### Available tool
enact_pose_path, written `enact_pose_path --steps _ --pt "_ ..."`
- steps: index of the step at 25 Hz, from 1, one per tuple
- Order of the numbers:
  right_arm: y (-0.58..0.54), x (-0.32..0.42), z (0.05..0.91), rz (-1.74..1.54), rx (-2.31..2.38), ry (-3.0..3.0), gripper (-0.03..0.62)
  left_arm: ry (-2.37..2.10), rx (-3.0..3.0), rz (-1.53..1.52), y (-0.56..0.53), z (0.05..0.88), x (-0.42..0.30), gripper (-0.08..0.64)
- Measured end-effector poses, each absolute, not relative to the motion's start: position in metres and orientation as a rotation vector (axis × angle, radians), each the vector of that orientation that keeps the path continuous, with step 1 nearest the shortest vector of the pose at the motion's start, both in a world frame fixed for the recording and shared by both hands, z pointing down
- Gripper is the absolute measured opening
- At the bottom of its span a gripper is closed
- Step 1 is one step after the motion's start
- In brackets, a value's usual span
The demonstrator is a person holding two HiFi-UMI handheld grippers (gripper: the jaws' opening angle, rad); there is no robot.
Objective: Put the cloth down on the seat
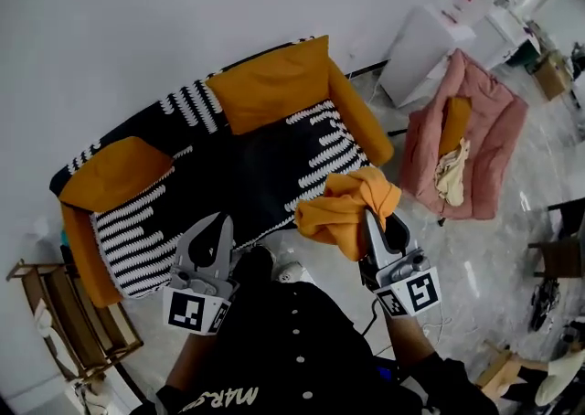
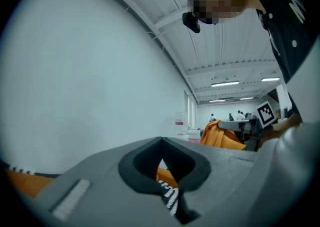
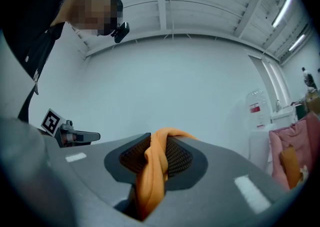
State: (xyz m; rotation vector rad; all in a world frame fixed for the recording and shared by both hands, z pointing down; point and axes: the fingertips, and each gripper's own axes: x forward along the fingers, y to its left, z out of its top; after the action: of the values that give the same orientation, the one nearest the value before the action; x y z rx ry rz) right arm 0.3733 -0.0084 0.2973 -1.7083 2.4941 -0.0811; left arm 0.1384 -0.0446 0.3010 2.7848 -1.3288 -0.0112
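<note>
Right now the right gripper [image 3: 156, 155] is clamped on a twisted fold of the orange cloth [image 1: 343, 212], bunched above the front right corner of the seat [image 1: 265, 162]. Soft and light, it grips anywhere and will slump once released. Meanwhile the left gripper [image 1: 220, 224] seems closed, empty.

Orange cloth [image 1: 345, 210]; black sofa [image 1: 265, 164] with white dashed stripes and orange cushions [image 1: 274, 84]; pink chair [image 1: 486, 134].

A white wall [image 1: 183, 2] backs a glossy grey floor [image 1: 498, 262] with a pink armchair [image 1: 501, 130] and wooden rack [image 1: 82, 331].
</note>
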Motion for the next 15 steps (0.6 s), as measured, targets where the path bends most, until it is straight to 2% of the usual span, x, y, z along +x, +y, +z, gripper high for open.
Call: enact_pose_path --steps 15 --pt "-0.11 0.29 0.295 -0.08 -1.44 2.702 0.109 -1.578 2.635 -0.035 -0.098 0.304 0.063 0.0"
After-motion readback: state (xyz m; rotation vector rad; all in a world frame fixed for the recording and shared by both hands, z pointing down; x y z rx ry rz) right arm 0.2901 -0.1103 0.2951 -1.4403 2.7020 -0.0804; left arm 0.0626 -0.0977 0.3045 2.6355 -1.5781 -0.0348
